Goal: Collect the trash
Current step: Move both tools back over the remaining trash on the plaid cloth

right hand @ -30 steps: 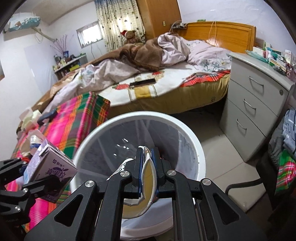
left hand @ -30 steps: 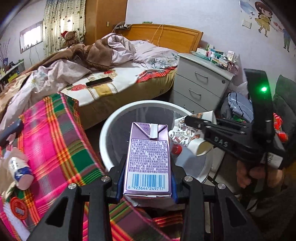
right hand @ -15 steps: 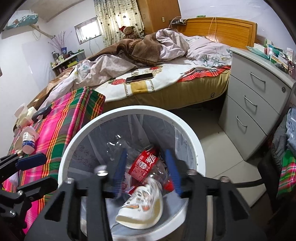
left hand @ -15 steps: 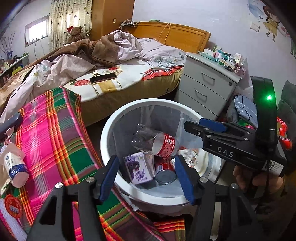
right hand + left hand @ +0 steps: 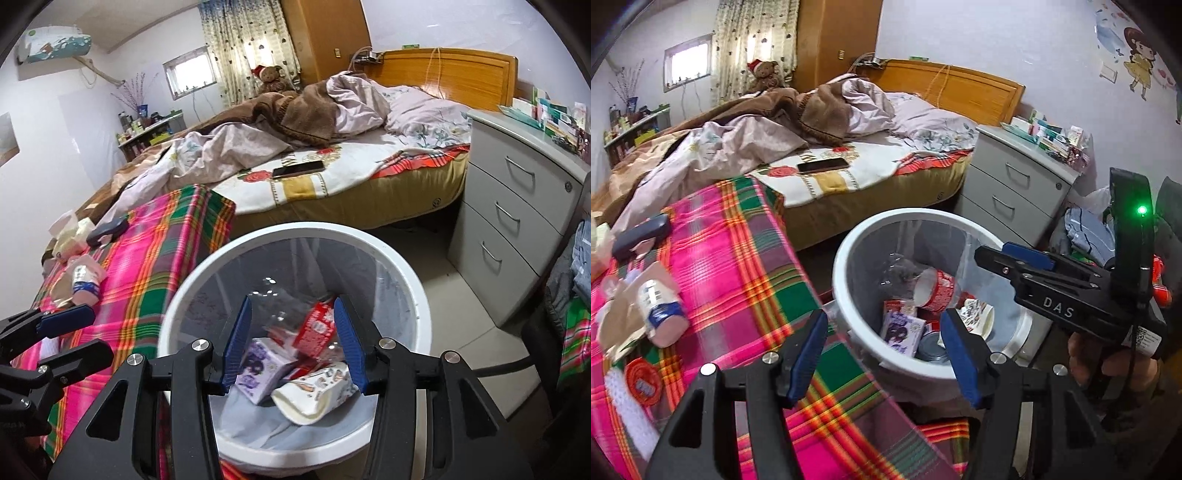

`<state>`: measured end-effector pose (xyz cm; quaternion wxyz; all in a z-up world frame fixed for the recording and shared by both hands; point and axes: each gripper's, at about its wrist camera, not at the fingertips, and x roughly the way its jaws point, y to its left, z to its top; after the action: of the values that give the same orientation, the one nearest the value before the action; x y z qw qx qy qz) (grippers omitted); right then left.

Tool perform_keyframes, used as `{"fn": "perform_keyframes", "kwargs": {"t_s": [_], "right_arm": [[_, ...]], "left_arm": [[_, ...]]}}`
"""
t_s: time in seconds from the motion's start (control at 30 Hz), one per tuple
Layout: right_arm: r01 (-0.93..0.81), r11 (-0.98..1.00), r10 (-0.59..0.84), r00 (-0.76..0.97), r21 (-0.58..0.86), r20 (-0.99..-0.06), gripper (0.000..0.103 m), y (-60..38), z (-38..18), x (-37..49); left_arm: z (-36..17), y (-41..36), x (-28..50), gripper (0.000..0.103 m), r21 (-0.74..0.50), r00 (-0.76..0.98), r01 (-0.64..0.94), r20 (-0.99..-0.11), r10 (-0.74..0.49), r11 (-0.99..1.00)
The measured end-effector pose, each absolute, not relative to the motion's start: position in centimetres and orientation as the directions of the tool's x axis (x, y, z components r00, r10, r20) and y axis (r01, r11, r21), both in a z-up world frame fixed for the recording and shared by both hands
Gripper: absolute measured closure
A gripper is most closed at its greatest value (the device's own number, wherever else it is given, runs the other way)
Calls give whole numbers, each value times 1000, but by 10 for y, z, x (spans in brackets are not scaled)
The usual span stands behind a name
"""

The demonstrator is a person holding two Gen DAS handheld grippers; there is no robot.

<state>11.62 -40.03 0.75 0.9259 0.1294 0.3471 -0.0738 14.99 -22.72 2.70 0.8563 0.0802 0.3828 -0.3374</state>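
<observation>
A: Well, your left gripper [image 5: 882, 352] and right gripper [image 5: 293, 341] both hang over the bin [image 5: 207, 269], fingers apart, holding nothing. The carton [image 5: 260, 365] and cup [image 5: 314, 391] lie inside.

B: So that drop looks done. Next you'd likely turn to the bottle [image 5: 661, 314] on the plaid surface [image 5: 738, 266], left of the bin.

One white trash bin [image 5: 417, 295] stands by the bed. Inside it lie one purple drink carton [image 5: 260, 363], one crushed paper cup [image 5: 317, 387], one clear bottle with a red label [image 5: 936, 288] and one metal can [image 5: 932, 347]; more may be buried beneath. On the plaid cloth [image 5: 738, 266] lies one small bottle [image 5: 659, 314]. One phone [image 5: 822, 165] is on the bed, one teddy bear [image 5: 764, 74] behind. Two grippers [image 5: 882, 354] [image 5: 291, 343] hover.
</observation>
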Motion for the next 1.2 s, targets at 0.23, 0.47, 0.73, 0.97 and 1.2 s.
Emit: {"fn": "perform_keyframes", "kwargs": {"t_s": [0.23, 0.47, 0.73, 0.97, 1.2], "right_arm": [[162, 969, -7, 772, 186, -635, 55, -373, 15, 114], [88, 980, 42, 785, 178, -618, 55, -342, 19, 118], [1, 985, 107, 783, 174, -613, 55, -308, 18, 129], [-82, 983, 170, 762, 167, -625, 55, -272, 16, 146], [-145, 973, 229, 730, 182, -644, 54, -242, 13, 171]], "left_arm": [[34, -195, 143, 37, -115, 531, 589, -692, -490, 800], [33, -156, 137, 37, -115, 572, 529, -684, -453, 841], [30, -99, 138, 36, -132, 626, 413, -677, -387, 901], [23, -45, 146, 34, -157, 664, 285, -680, -312, 946], [7, -9, 155, 34, -157, 661, 188, -710, -243, 970]]}}
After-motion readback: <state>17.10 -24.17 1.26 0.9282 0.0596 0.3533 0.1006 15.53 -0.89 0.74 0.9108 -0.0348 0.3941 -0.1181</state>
